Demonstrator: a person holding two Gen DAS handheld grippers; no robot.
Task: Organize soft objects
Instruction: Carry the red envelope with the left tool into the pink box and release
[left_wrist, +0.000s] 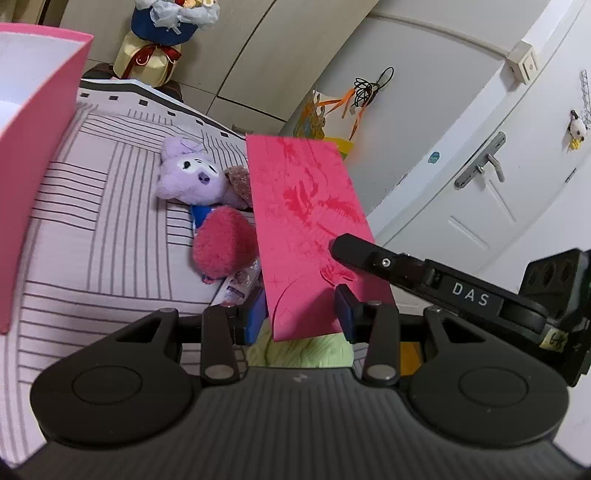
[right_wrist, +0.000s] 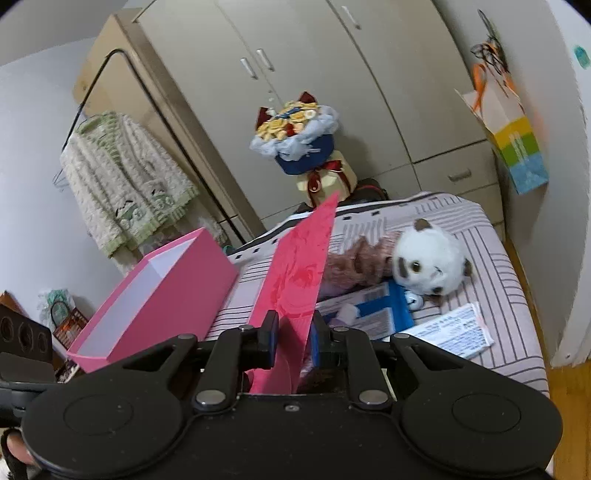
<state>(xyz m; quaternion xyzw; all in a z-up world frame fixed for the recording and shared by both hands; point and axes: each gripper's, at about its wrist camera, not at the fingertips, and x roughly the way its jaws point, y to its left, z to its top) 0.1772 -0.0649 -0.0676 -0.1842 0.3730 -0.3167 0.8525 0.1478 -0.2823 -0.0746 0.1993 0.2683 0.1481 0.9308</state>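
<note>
Plushies (left_wrist: 192, 175) are loose on the bed (left_wrist: 110, 221); both claws, left (left_wrist: 301, 314) and right (right_wrist: 293, 338), clench the pink card (left_wrist: 306, 221). It probably creases if they pull apart.

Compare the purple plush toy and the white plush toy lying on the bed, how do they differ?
The purple plush toy is lilac all over with a bow on its head; the white plush toy has brown patches around its eyes and brown ears. The purple one lies next to a fluffy pink plush; the white one lies against a blue packet. Both lie on the striped bedsheet.
</note>
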